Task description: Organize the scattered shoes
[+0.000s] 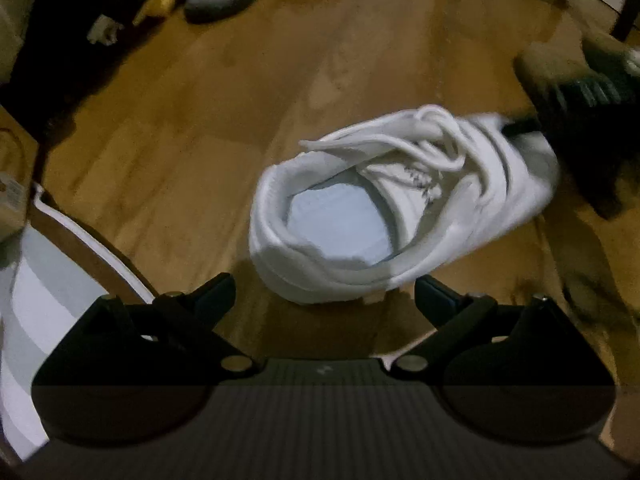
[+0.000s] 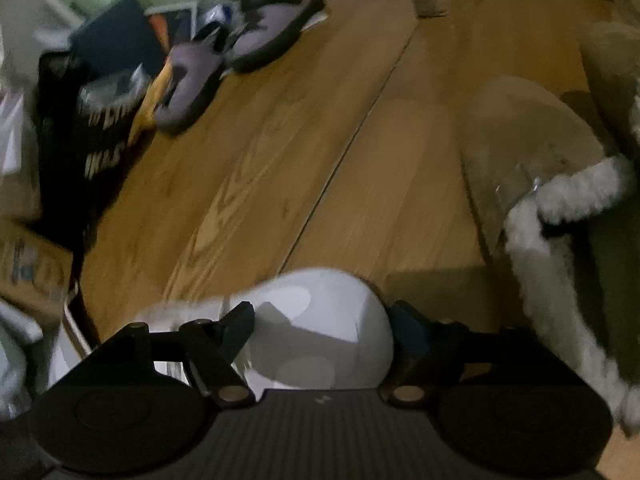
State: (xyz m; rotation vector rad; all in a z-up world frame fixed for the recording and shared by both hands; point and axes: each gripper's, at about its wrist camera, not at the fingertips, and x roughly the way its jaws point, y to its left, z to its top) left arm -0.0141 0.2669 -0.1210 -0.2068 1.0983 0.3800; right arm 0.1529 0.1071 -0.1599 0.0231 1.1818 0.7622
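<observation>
Bare wooden plank floor [image 2: 256, 184] lies open mid-room; grey slippers [image 2: 192, 80] crowd its far-left edge, a fleece-lined boot [image 2: 560, 240] its right.

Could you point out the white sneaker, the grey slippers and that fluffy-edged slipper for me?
white sneaker [image 1: 352, 236]: left wrist view, on its insole.
grey slippers [image 2: 188, 80]: right wrist view, on the nearer slipper's upper.
fluffy-edged slipper [image 2: 532, 140]: right wrist view, on its tan toe.

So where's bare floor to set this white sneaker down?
The widest bare floor runs up the middle, between the grey slippers with the black bag on the left and the fleece-lined slippers on the right. The far left corner is crowded. The sneaker sits on that strip's near end.
</observation>
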